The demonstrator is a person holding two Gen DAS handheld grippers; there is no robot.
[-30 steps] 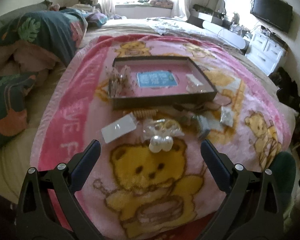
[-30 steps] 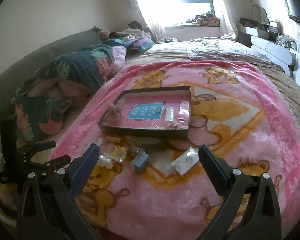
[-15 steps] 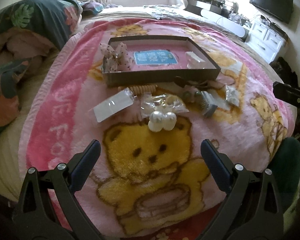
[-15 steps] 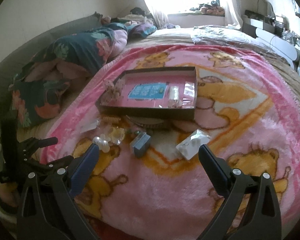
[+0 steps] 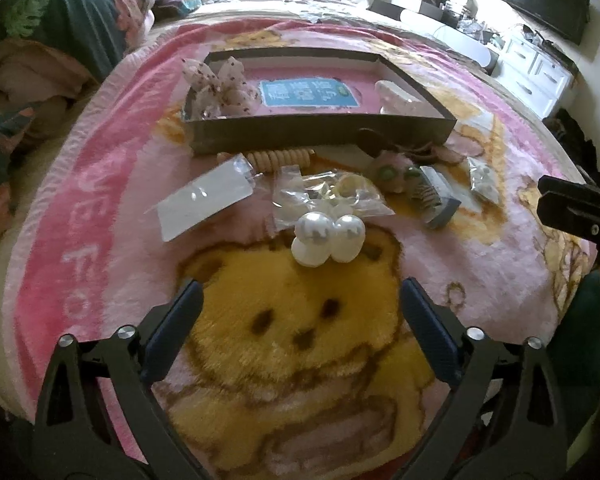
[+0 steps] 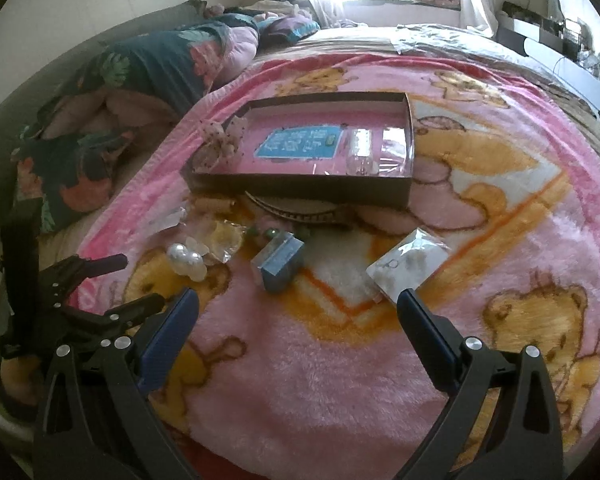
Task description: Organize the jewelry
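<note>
On the pink teddy-bear blanket [image 5: 112,216], lettered "VE FO", a white pearl cluster [image 5: 327,240] is seen beyond the wide-open, empty left hand-held gripper [image 5: 300,320]; the right hand-held gripper [image 6: 298,322] is likewise spread wide. A blue label [image 5: 308,94] in the dark shallow cardboard tray [image 5: 324,132] is unreadable.

Legible text is scant. The pink blanket [image 5: 112,216] carries large pale capital letters woven into its pink border band, left of the yellow bear print [image 5: 296,320]; in the left wrist view the run reads roughly "VE FO", cut off at both ends. Inside the dark tray [image 5: 324,134] lies a blue card [image 5: 308,94] bearing rows of white characters, too blurred to read in either view. No other label, brand or number can be made out.
</note>
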